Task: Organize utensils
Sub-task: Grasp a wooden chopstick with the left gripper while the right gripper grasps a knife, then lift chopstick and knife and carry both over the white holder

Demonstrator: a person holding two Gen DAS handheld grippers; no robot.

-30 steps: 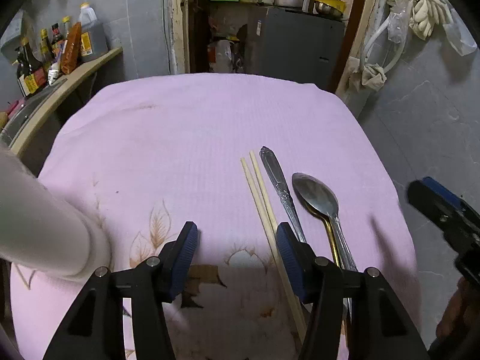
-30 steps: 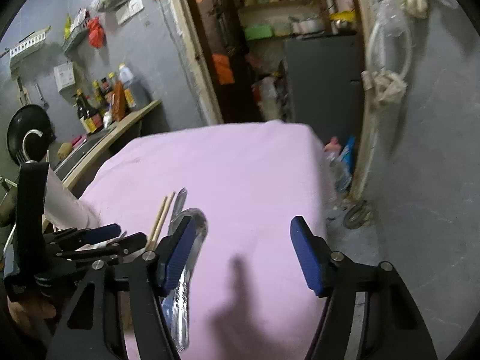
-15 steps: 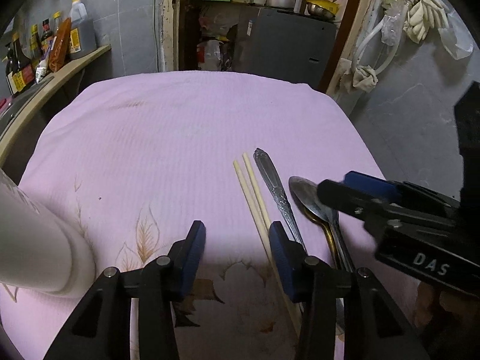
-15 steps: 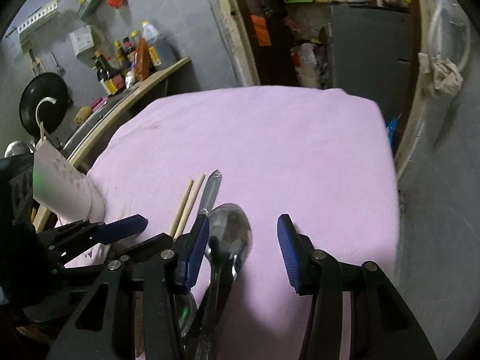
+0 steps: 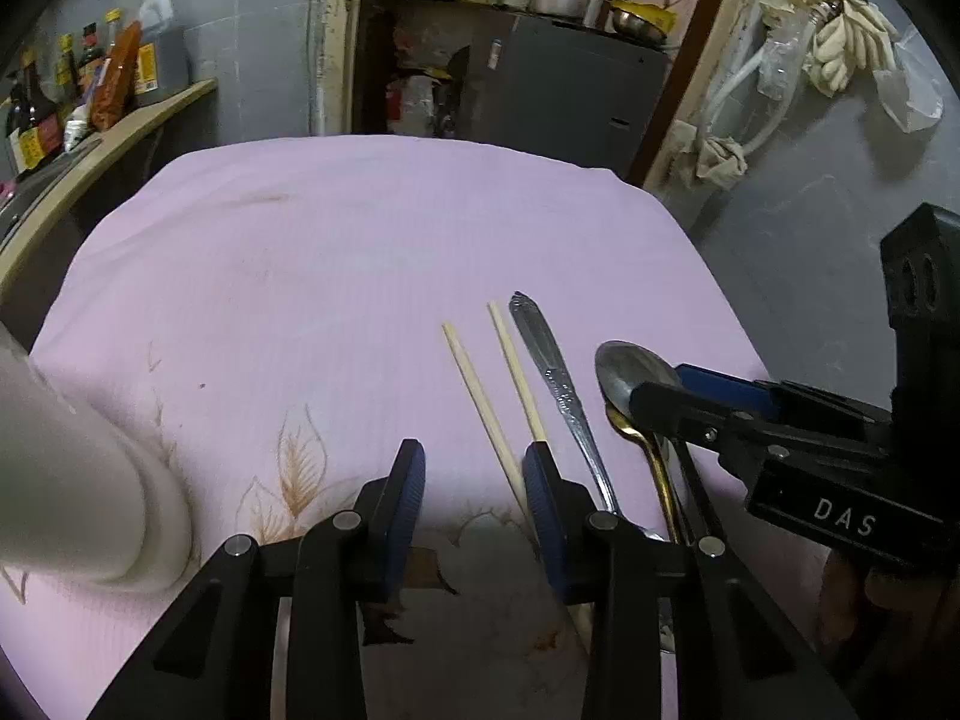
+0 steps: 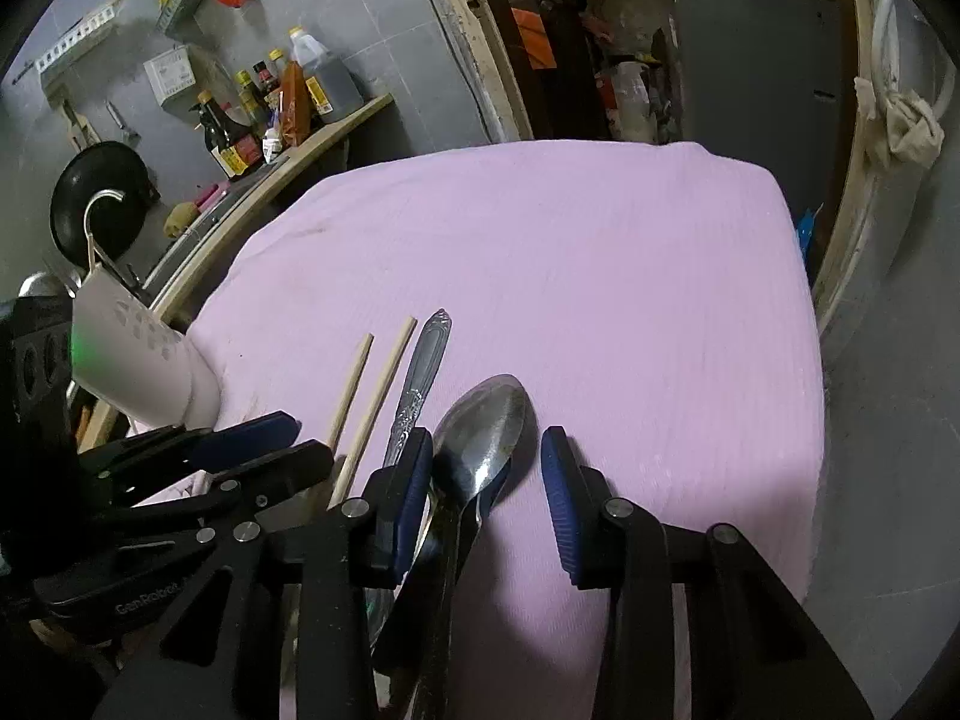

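Two pale chopsticks (image 5: 480,396), a patterned silver handle (image 5: 552,372) and a silver spoon (image 5: 630,372) stacked on a gold spoon (image 5: 651,462) lie side by side on the pink cloth (image 5: 360,252). My left gripper (image 5: 474,480) is open with one chopstick between its fingers, just above the cloth. My right gripper (image 6: 486,468) is open and straddles the silver spoon (image 6: 480,432), low over it. The chopsticks (image 6: 378,384) and the handle (image 6: 420,372) lie to its left. A white perforated utensil holder (image 6: 138,360) lies tilted at the left.
The holder (image 5: 72,480) fills the left edge of the left wrist view. A wooden counter (image 6: 270,180) with sauce bottles (image 6: 282,102) runs along the left. A doorway with a grey cabinet (image 5: 558,90) lies beyond the table's far edge. Grey floor (image 6: 888,420) is at right.
My right gripper swung left and down onto the silver spoon and narrowed. My left gripper narrowed its opening and shifted right around a chopstick; the chopsticks have spread apart.
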